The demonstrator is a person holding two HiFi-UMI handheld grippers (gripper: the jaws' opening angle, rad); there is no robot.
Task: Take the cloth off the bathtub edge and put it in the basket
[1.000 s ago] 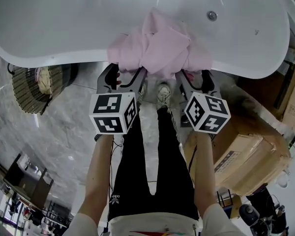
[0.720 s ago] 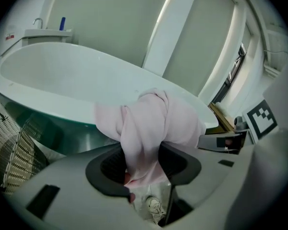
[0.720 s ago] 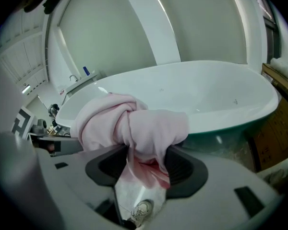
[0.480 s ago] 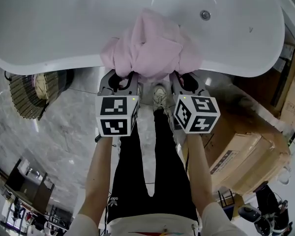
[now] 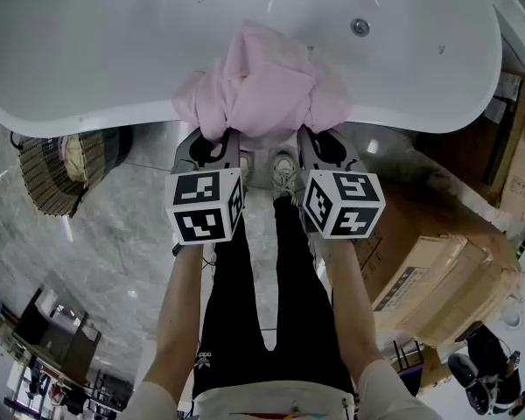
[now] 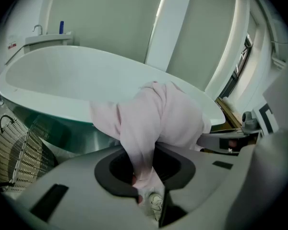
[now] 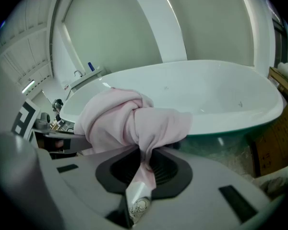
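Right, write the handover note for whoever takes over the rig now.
Left gripper: jaws have just been closing and now pinch a fold of the cloth.
Right gripper: the same, its jaws have just closed on another fold.
Cloth: bunched over the tub edge, not lifted yet.
Basket: on the floor, at the person's left.
Done: both grips taken.
To do: lift the cloth off, carry it left, and release it into the basket.

Burying the left gripper (image 5: 217, 143) and right gripper (image 5: 319, 143) tips under cloth (image 5: 262, 81) folds — tucking the basket (image 5: 57, 173) partly behind the bathtub (image 5: 70, 116) rim.
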